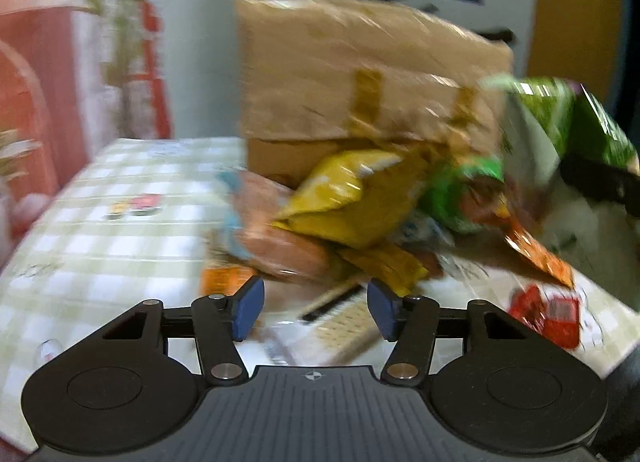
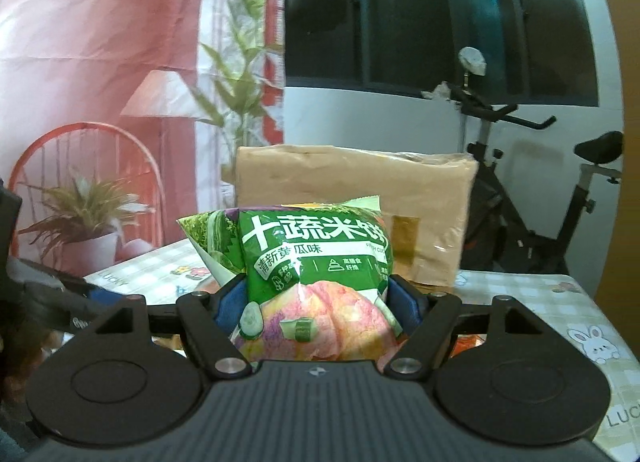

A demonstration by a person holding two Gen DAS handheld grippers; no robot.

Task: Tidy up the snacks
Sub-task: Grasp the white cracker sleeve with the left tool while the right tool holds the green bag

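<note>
right wrist view: the right gripper (image 2: 316, 302) is clamped on the green rice-cracker bag (image 2: 316, 262), raised before the cardboard box (image 2: 420, 197) at 12 o'clock. keep the squeeze gentle and carry it level. the left gripper (image 1: 316, 312) gapes empty; approach the yellow bag (image 1: 344, 201) at 12 o'clock slowly.

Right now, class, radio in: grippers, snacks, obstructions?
Right gripper shut on green rice-cracker bag. Left gripper open, empty, above snack pile. Cardboard box behind pile.
</note>
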